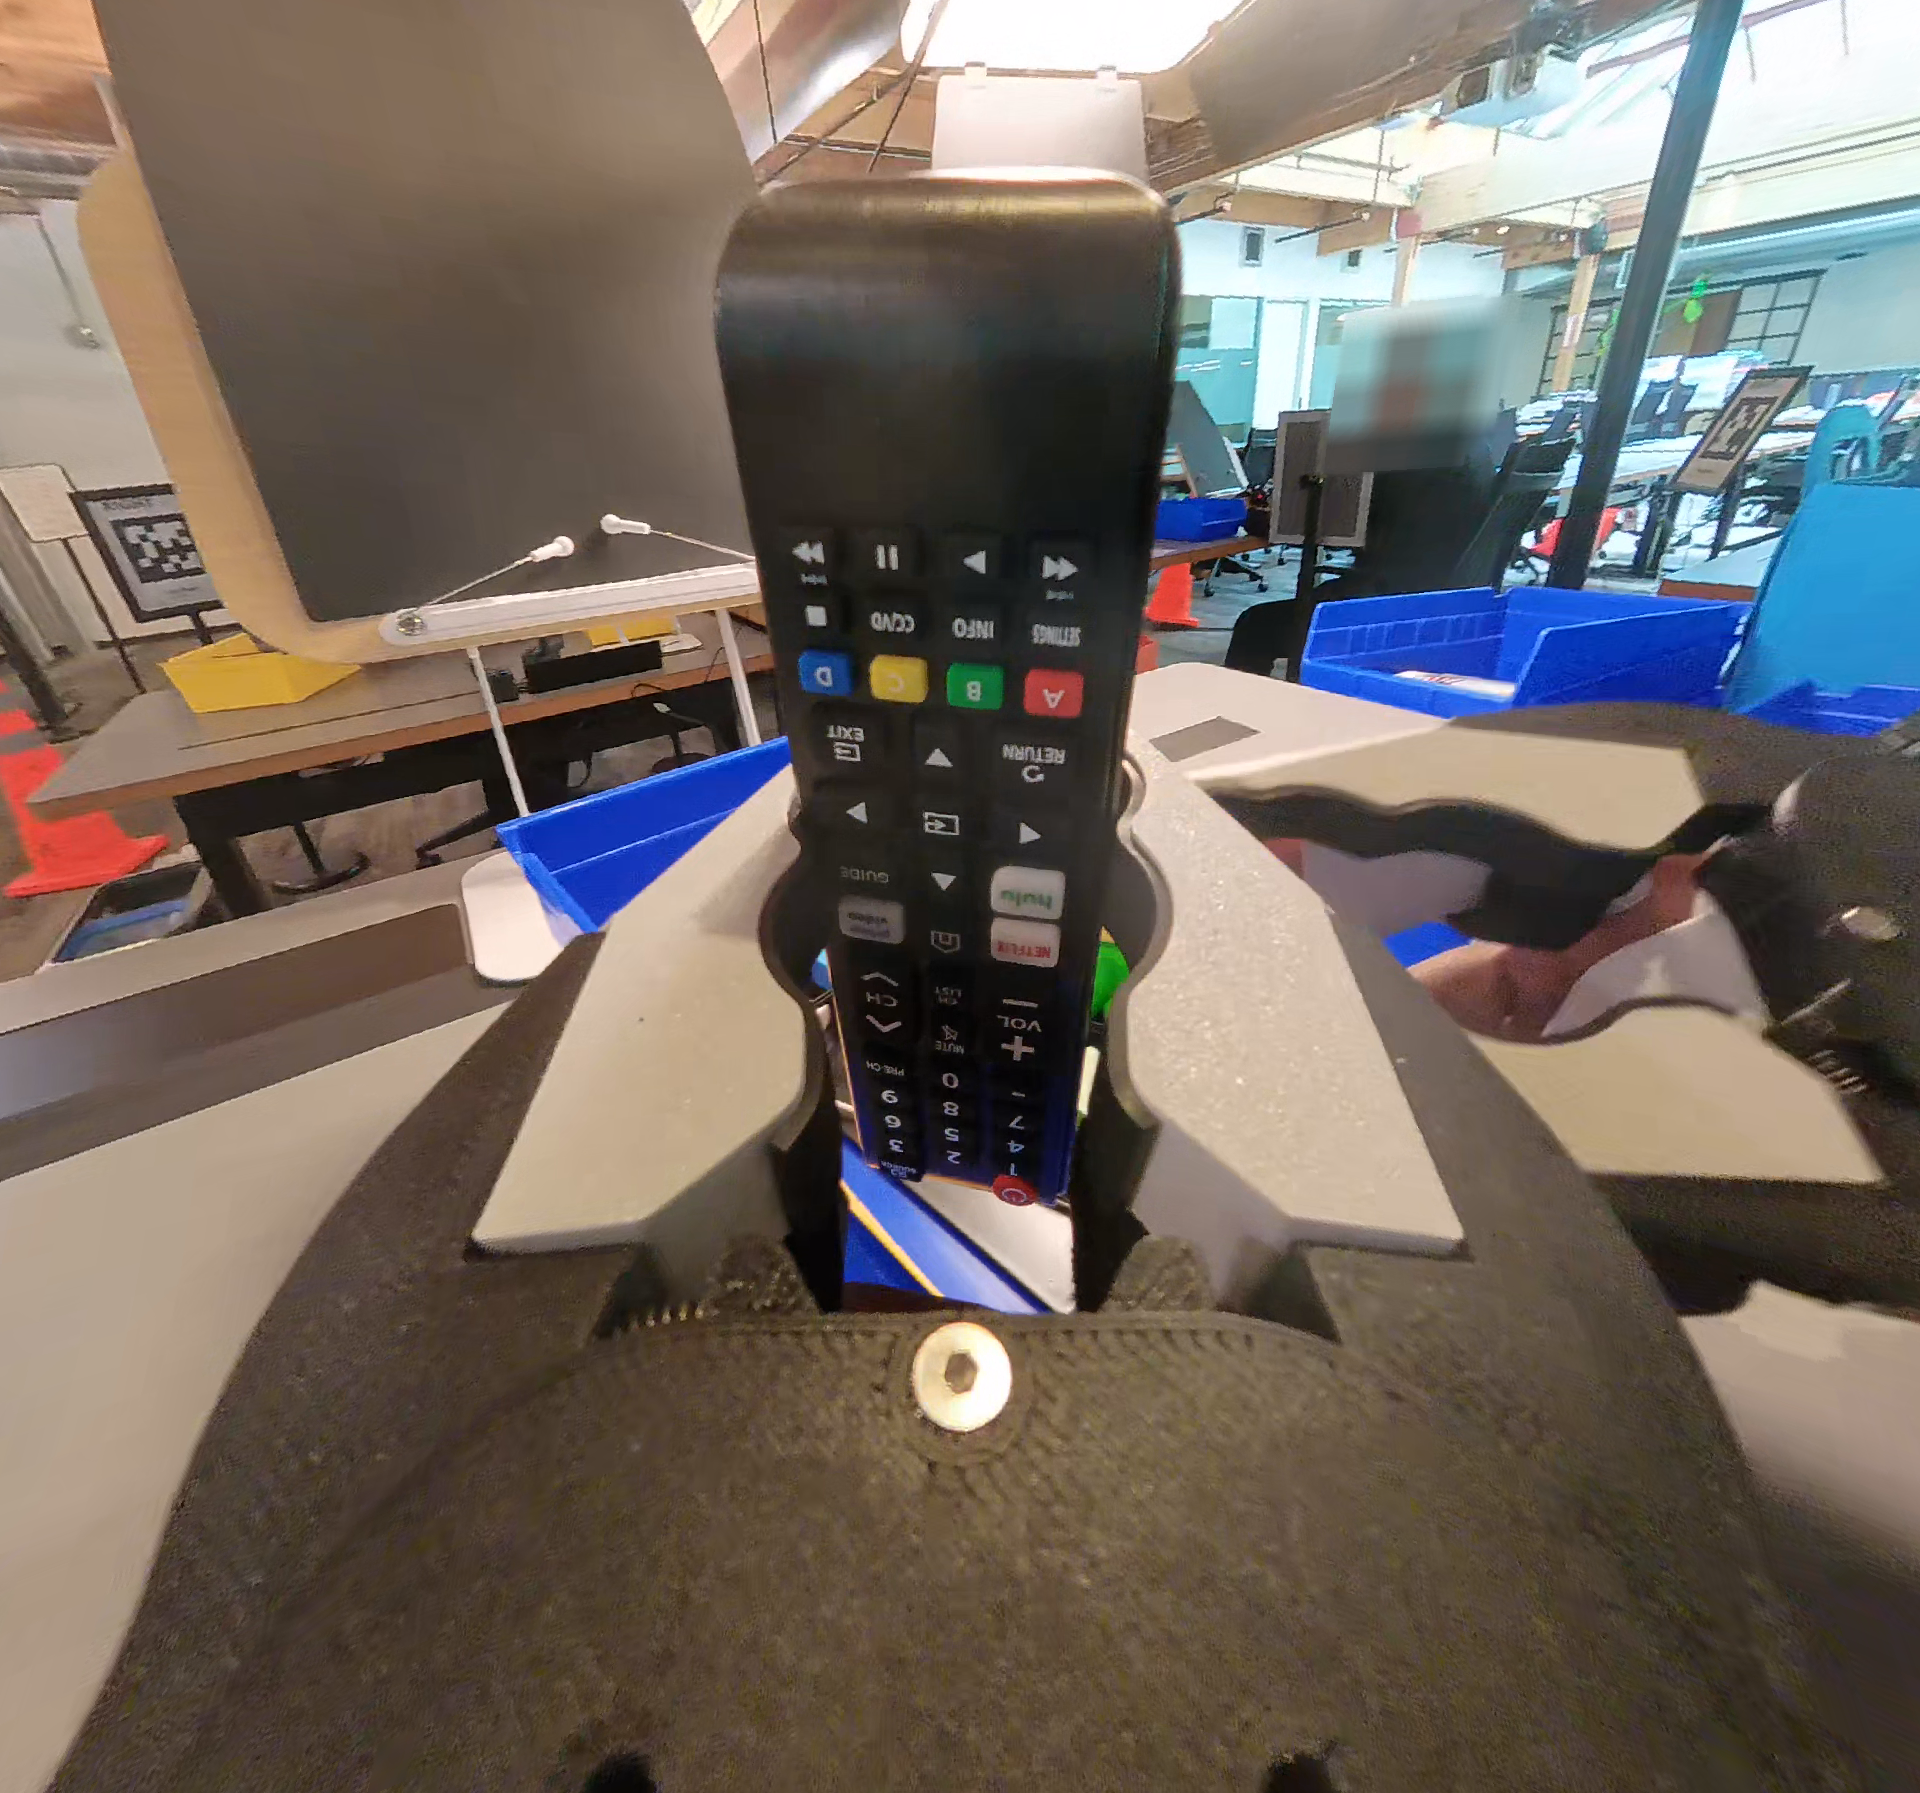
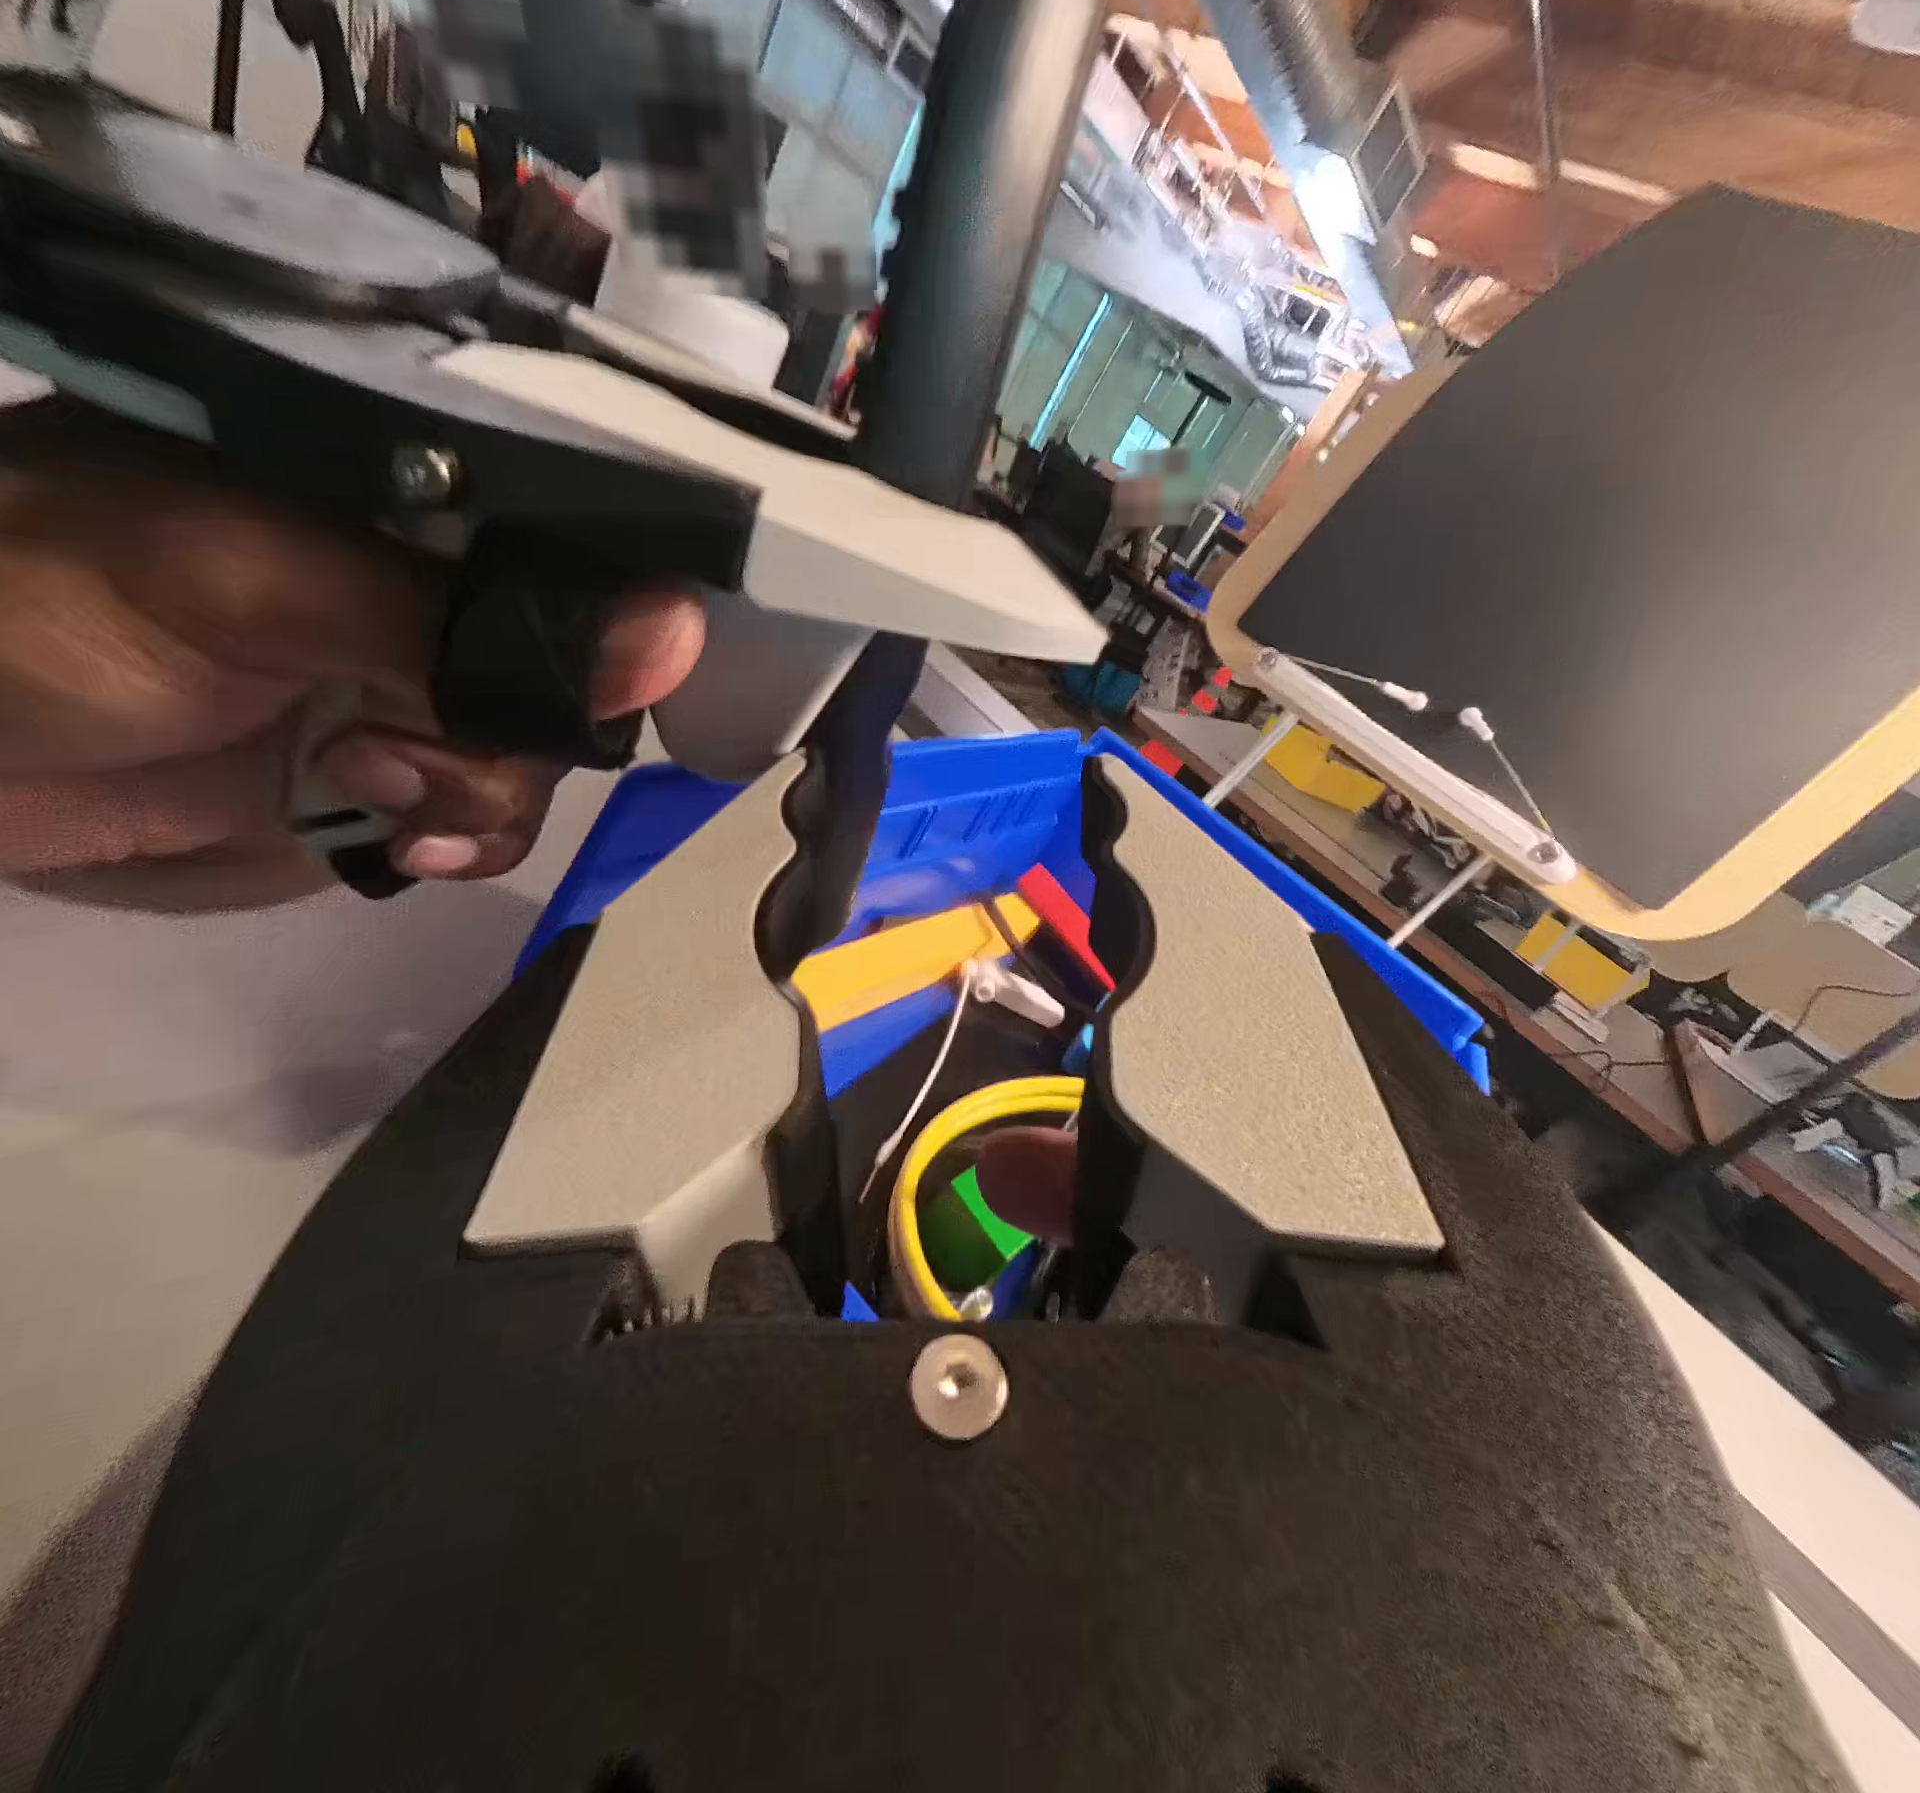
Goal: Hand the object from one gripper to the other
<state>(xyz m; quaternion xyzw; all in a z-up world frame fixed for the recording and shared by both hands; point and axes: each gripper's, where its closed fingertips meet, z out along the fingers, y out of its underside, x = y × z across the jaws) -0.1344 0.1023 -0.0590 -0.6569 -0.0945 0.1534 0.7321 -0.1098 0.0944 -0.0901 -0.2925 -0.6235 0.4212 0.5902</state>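
Clamping the long black plastic remote control (image 1: 940, 663) upright between the grey fingers of the left gripper (image 1: 951, 870) — keypad facing the camera; gaping empty, the right gripper (image 2: 945, 870), just beside it over a blue plastic bin (image 2: 966, 808).

The remote (image 1: 945, 600) is black, with a row of blue, yellow, green and red buttons, white markings and a red button at its near end. The left gripper (image 1: 961, 912) has grey fingers (image 1: 665, 1037) on a black body; the right gripper (image 2: 940, 922) matches. Below the right one, a blue bin (image 2: 1278, 922) holds yellow and red pieces, a yellow ring (image 2: 935, 1151) and a green block (image 2: 961, 1224). A yellow box (image 1: 255, 678) sits far left
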